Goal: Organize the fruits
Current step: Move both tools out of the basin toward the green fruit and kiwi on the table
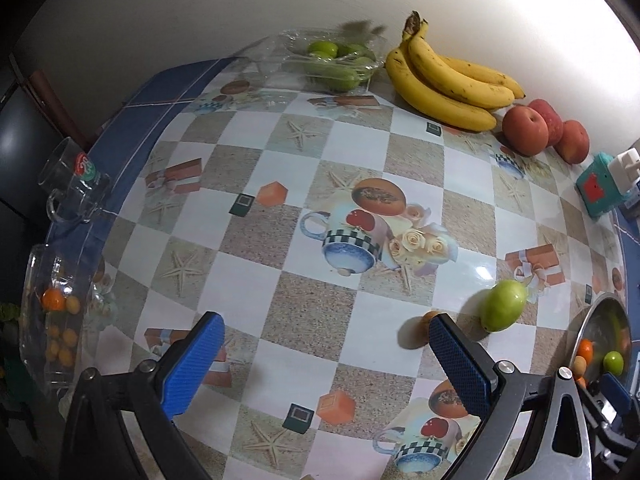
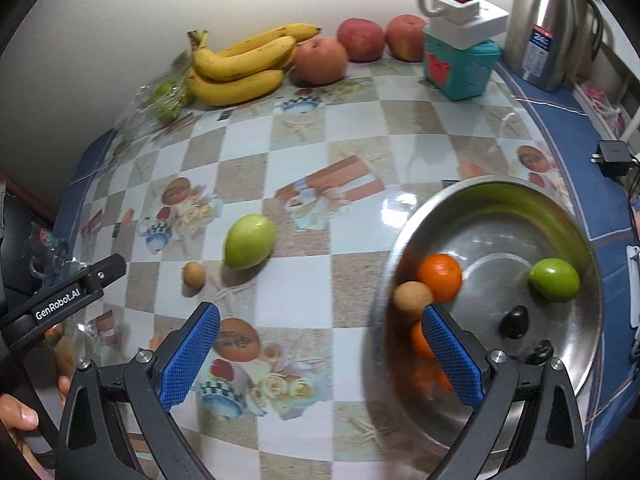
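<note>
A loose green fruit (image 1: 503,305) (image 2: 249,246) lies on the checkered table beside a small brown fruit (image 2: 194,275), which my left fingers half hide (image 1: 428,317). My left gripper (image 1: 326,354) is open and empty, just left of both. My right gripper (image 2: 320,346) is open and empty, hovering at the left rim of a steel bowl (image 2: 568,220) that holds an orange (image 2: 439,277), a brown fruit (image 2: 412,297), a green fruit (image 2: 554,279) and dark fruits. Bananas (image 1: 444,80) (image 2: 240,64) and red apples (image 1: 525,130) (image 2: 320,60) lie along the wall.
A clear plastic box of green fruits (image 1: 336,60) stands at the back. A glass bowl with small orange fruits (image 1: 52,312) and a glass mug (image 1: 74,184) stand at the left edge. A teal box with a power strip (image 2: 460,52) and a steel flask (image 2: 552,28) stand at the back right.
</note>
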Demonstrator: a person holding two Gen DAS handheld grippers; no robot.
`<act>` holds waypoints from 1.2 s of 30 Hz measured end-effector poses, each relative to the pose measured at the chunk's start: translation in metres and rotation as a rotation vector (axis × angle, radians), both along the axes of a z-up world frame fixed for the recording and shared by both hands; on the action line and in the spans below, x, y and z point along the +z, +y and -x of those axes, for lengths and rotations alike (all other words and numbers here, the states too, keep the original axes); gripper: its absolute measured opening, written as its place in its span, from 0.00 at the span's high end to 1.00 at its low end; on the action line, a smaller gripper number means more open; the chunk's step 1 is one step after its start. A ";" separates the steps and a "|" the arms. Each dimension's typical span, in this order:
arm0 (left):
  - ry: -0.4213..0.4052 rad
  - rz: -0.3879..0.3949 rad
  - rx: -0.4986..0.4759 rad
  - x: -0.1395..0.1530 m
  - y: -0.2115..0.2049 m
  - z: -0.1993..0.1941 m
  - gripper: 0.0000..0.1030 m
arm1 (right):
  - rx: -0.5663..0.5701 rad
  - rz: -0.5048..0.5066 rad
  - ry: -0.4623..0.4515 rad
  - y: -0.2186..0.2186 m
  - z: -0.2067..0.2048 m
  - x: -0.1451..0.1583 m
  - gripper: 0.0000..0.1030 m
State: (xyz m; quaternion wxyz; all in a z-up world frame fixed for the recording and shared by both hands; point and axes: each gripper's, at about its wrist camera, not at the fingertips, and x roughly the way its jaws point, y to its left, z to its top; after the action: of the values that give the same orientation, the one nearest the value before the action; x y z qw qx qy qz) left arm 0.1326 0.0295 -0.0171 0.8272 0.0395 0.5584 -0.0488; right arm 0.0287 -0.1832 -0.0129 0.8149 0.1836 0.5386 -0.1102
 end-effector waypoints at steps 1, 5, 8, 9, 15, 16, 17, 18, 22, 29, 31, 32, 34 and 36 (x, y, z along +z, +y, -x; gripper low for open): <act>-0.001 0.001 0.003 0.000 0.002 0.000 0.00 | 0.010 -0.001 -0.005 0.004 -0.002 0.000 0.02; 0.001 0.015 0.037 0.000 0.013 0.000 0.00 | 0.045 -0.018 -0.022 0.017 -0.007 -0.001 0.02; 0.002 0.033 0.084 0.000 0.023 -0.003 0.00 | 0.060 -0.035 -0.040 0.023 -0.012 -0.002 0.02; 0.005 0.041 0.097 -0.001 0.025 -0.004 0.00 | 0.063 -0.036 -0.043 0.024 -0.013 -0.002 0.02; 0.031 0.065 0.088 -0.007 0.018 -0.008 0.00 | 0.055 -0.066 -0.066 0.025 -0.022 -0.008 0.02; 0.039 0.068 0.084 -0.010 0.015 -0.009 0.00 | 0.058 -0.058 -0.067 0.026 -0.023 -0.008 0.02; 0.044 0.071 0.085 -0.012 0.014 -0.010 0.00 | 0.063 -0.046 -0.068 0.027 -0.025 -0.009 0.02; 0.057 0.073 0.095 -0.017 0.013 -0.012 0.00 | 0.070 -0.035 -0.068 0.028 -0.026 -0.009 0.02; 0.091 0.082 0.105 -0.027 0.011 -0.016 0.00 | 0.080 -0.011 -0.052 0.030 -0.032 -0.016 0.02; 0.124 0.097 0.111 -0.036 0.008 -0.022 0.00 | 0.092 0.000 -0.024 0.031 -0.041 -0.029 0.02; 0.136 0.099 0.110 -0.040 0.006 -0.024 0.00 | 0.096 0.007 -0.018 0.031 -0.044 -0.032 0.02; 0.143 0.101 0.110 -0.043 0.005 -0.025 0.00 | 0.099 0.008 -0.016 0.031 -0.045 -0.033 0.02; 0.161 0.107 0.112 -0.049 0.002 -0.027 0.00 | 0.112 0.016 -0.019 0.033 -0.048 -0.037 0.02; 0.174 0.112 0.111 -0.055 0.000 -0.029 0.00 | 0.118 0.037 -0.018 0.033 -0.050 -0.039 0.02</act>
State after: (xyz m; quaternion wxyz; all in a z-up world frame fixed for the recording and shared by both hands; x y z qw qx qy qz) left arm 0.1619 0.0290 -0.0721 0.7779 -0.0421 0.6258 -0.0370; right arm 0.0792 -0.1502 -0.0522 0.8281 0.1373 0.5390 -0.0703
